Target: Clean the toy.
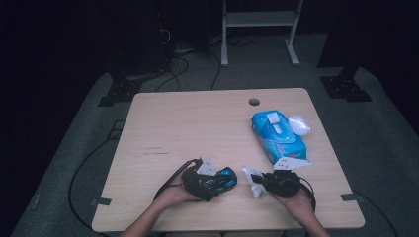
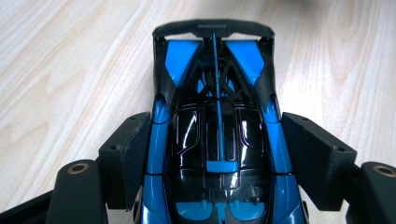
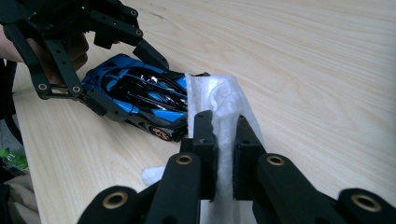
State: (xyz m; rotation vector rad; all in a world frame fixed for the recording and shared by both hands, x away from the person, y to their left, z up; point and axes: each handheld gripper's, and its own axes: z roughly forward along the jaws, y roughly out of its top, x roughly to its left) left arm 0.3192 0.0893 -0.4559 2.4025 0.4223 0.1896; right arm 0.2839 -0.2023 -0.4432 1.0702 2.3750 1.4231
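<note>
A blue and black toy car [image 1: 228,177] lies on the wooden table [image 1: 188,123] near its front edge. My left gripper [image 1: 217,181] is shut on it, its pads [image 2: 128,154] pressing the car [image 2: 217,93] on both flanks. In the right gripper view the car [image 3: 140,93] lies on its wheels with the left gripper [image 3: 128,84] around it. My right gripper [image 1: 257,181] is shut on a white wipe [image 1: 249,177], just right of the car. The wipe [image 3: 219,93] stands up between the right gripper's [image 3: 223,126] jaws, close to the car's tail end.
A blue pack of wipes [image 1: 276,136] lies at the right of the table, with a white rounded thing [image 1: 299,124] beside it. A cable hole [image 1: 254,101] sits near the far edge. Cables and a white frame stand on the floor beyond.
</note>
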